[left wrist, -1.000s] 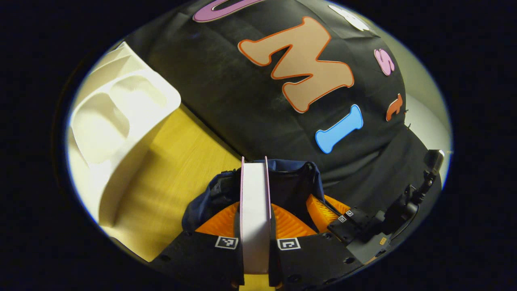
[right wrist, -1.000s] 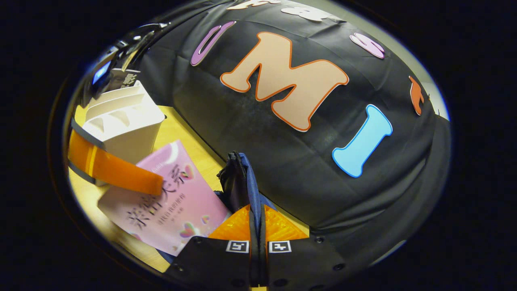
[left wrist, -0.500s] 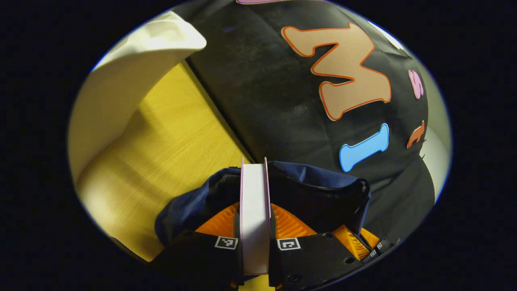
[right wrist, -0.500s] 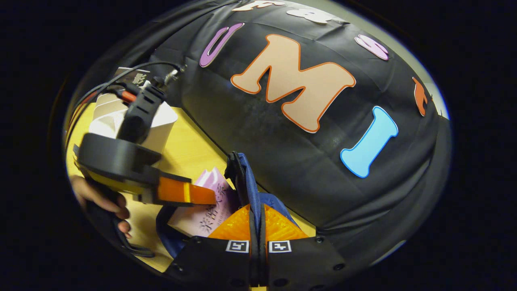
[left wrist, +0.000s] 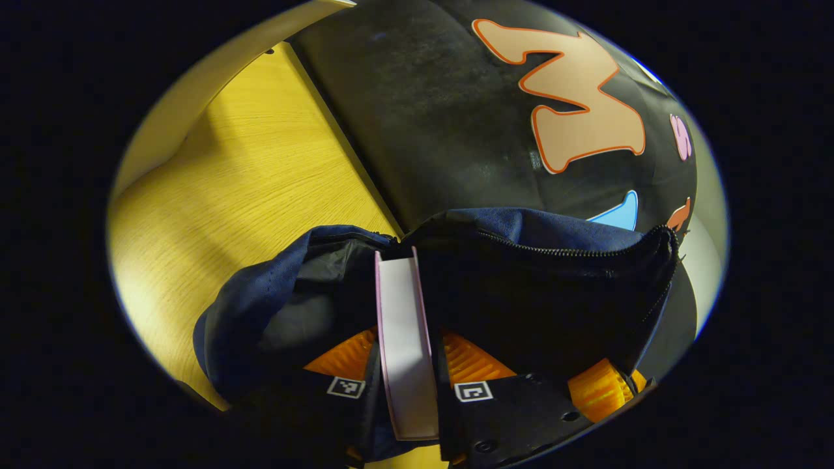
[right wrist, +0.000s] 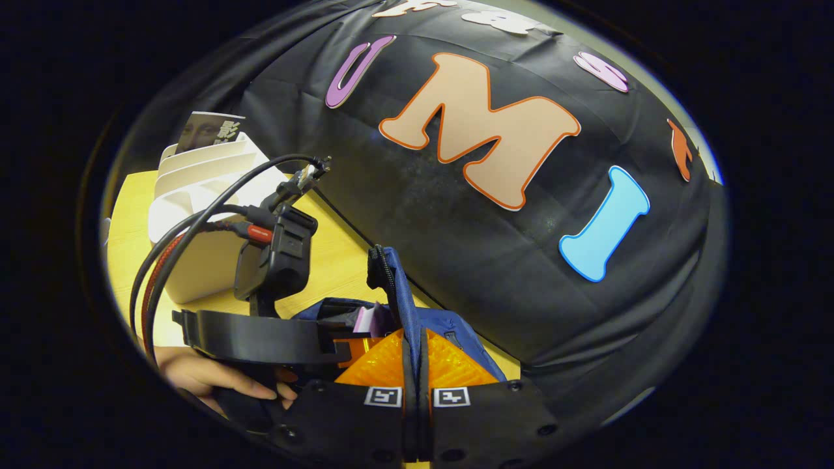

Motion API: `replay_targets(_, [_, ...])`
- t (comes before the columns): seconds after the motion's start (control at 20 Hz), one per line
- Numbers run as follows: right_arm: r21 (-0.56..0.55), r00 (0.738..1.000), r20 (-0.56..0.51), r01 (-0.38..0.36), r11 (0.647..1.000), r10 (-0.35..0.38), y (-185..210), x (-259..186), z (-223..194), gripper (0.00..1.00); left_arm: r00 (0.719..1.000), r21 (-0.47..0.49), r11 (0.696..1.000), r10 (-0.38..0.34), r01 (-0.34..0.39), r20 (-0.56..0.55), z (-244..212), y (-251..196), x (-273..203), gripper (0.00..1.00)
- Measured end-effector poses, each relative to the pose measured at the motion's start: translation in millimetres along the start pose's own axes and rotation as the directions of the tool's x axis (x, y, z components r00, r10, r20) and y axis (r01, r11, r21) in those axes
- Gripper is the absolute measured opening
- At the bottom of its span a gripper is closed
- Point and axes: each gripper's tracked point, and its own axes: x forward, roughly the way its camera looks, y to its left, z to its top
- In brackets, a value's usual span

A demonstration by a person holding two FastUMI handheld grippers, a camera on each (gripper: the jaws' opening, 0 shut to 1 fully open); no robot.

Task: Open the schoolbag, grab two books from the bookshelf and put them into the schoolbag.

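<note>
Left gripper (left wrist: 407, 355) is clamping a pink-covered book (left wrist: 402, 339) by its covers, page edge facing the camera, and is holding it w/ its far end inside the open mouth of the navy schoolbag (left wrist: 521, 280) on the wooden table (left wrist: 247, 169). Right gripper (right wrist: 416, 365) is pinching the bag's zipper-lined rim (right wrist: 391, 286) between closed fingers, holding that side up; in the right gripper view the left tool's body is sitting just beside it, a hand (right wrist: 215, 381) underneath, w/ the book's pink corner poking from the opening. White bookshelf (right wrist: 195, 215) is standing farther back on the table, one book (right wrist: 208, 130) showing in its rear slot.

Risks, as judged from here: book's leading corner is likely catching on the loose dark lining or on the zipper teeth if it's going in skewed, since the near flap is sagging in folds. If the right gripper is letting the fabric slip, the mouth is probably collapsing over the book. Letting go too early could be leaving the book propped half out, tipping onto the table. How deep the book is already sitting: can't tell, interior too dark.
</note>
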Motion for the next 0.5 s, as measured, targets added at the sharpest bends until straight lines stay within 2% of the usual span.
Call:
replay_targets(0.05, [0.009, 1.0, 0.0, 0.008, 1.0, -0.008, -3.2, 0.6, 0.9, 0.04, 1.0, 0.035, 0.999, 0.001, -0.001, -0.004, -0.3, -3.7, -5.2, 0.42])
replay_targets(0.2, [0.04, 0.999, -0.004, 0.032, 0.999, -0.032, -13.1, 1.5, -1.1, 0.03, 0.997, 0.212, 0.976, 0.059, -0.048, -0.045, -2.6, 1.3, -23.6, 0.89])
replay_targets(0.25, [0.046, 0.999, -0.003, 0.038, 0.998, -0.038, -15.9, 1.4, -1.2, 0.03, 0.996, 0.26, 0.964, 0.07, -0.055, -0.046, 0.0, -0.3, -27.3, 0.95])
replay_targets(0.4, [0.062, 0.998, 0.002, 0.056, 0.996, -0.057, -25.4, -0.4, -1.7, 0.04, 0.993, 0.376, 0.924, 0.095, -0.062, -0.071, 2.8, -3.0, -60.9, 0.95])
replay_targets(0.5, [0.072, 0.998, 0.002, 0.063, 0.995, -0.063, -30.2, -1.2, -2.7, 0.04, 0.993, 0.445, 0.894, 0.088, -0.044, -0.079, 11.7, -11.6, -82.1, 0.95])
